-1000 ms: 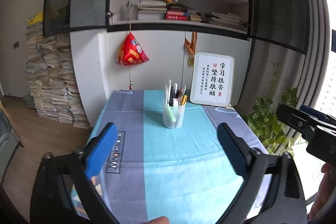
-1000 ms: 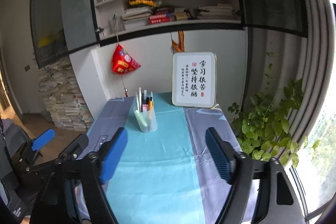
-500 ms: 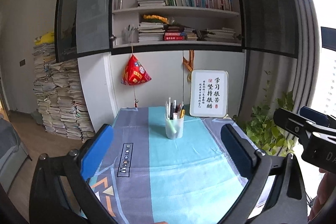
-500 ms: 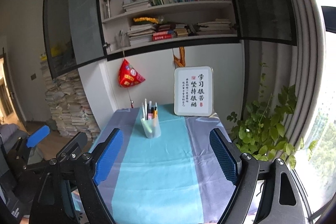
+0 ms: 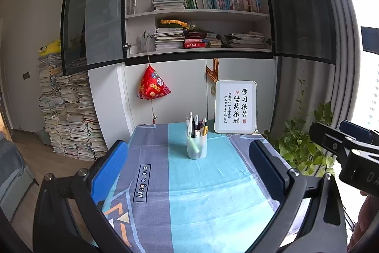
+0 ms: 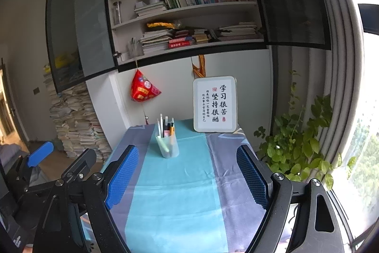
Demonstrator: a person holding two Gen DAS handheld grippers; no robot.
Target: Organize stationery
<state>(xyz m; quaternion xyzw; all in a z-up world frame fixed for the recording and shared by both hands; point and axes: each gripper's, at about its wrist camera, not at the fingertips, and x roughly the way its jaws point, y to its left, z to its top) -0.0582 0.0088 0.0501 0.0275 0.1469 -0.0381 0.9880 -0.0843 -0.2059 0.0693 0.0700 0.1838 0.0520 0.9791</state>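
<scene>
A translucent pale-green pen cup stands upright on the far middle of the table, filled with several pens and pencils. It also shows in the right wrist view. My left gripper is open and empty, held back over the near part of the table. My right gripper is open and empty, likewise well short of the cup. The right gripper's body shows at the right edge of the left wrist view.
The table wears a blue, grey and turquoise cloth. A framed calligraphy sign leans at the back right. A red pyramid ornament hangs on the cabinet. A potted plant is right, paper stacks left.
Both grippers have drawn back and risen from the table, so the pen cup looks smaller and farther. Both stay open and empty.
</scene>
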